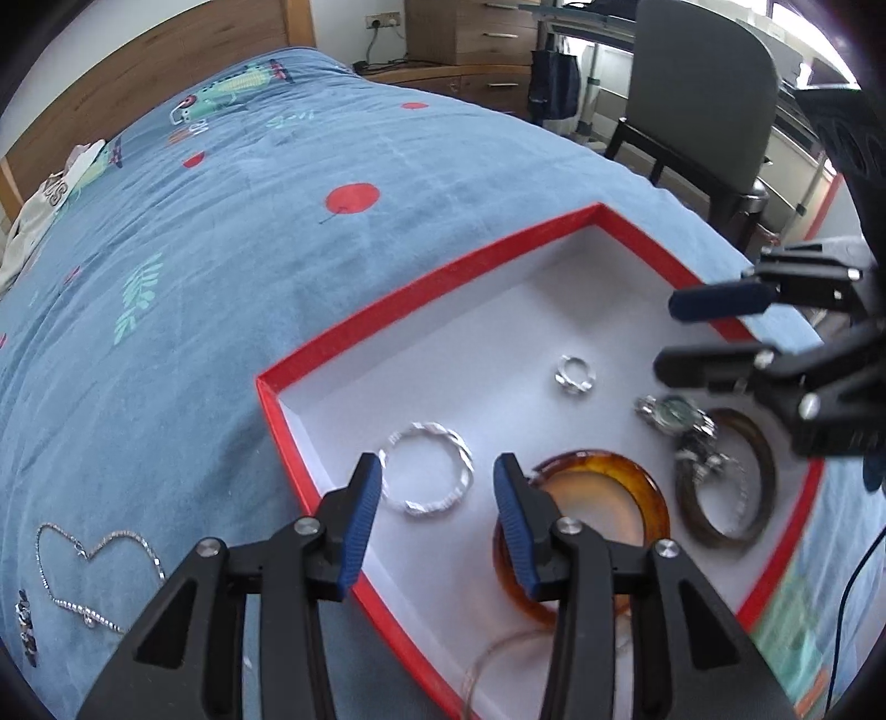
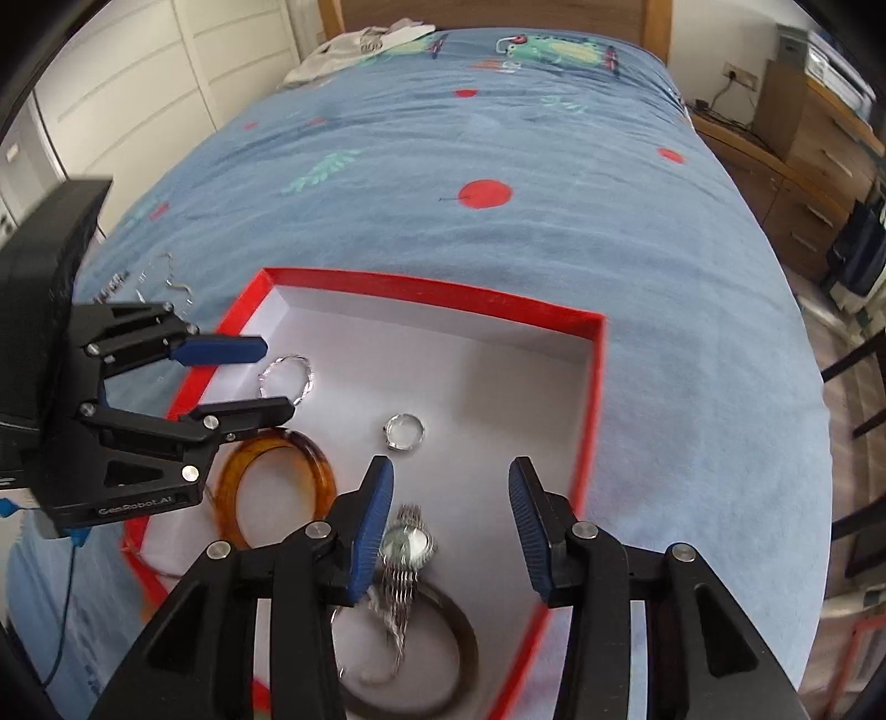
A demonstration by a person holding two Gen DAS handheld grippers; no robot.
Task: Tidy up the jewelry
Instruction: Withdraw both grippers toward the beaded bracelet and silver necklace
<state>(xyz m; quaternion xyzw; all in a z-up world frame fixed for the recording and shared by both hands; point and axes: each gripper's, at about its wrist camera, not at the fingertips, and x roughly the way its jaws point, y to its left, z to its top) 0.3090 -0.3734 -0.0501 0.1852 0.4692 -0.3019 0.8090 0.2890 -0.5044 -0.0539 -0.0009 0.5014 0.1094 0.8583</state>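
Red-rimmed box (image 1: 343, 338) with a white floor, lying open on a bed under a blue bedspread (image 1: 221, 249) printed with red dots and green leaves. Inside the box: a twisted silver bangle (image 1: 427, 468) near the rim closest to the left claw, a small silver ring (image 1: 573, 375) alone toward the middle, an amber bangle (image 1: 653, 498), a dark brown bangle (image 1: 758, 443), and a silver watch (image 1: 673, 415) draped over the dark bangle's edge, its metal strap running across that ring. Left claw (image 1: 437, 498) poised over the box with jaws apart, nothing between them; blue pads (image 1: 362, 515) flanking the silver bangle on one side and covering part of the amber bangle on the other, contact with either impossible to tell. Right claw (image 2: 451, 520) also spread, gripping nothing; watch face just beside its left pad (image 2: 374, 526), seemingly loose on the box floor, though touch is hard to judge in the blur. Each claw visible in the other's view, both hanging over the same end of the box, close together and crowding the bangles. Outside the box, on the bedspread well to the left: a thin silver chain (image 1: 83, 559) in loose loops and a small dark beaded piece (image 1: 25, 626). Farther off: a wooden headboard (image 1: 183, 50), crumpled pale clothing (image 1: 50, 194) near it, a dark chair (image 1: 703, 94) and wooden drawers (image 1: 470, 33) beyond the bed.
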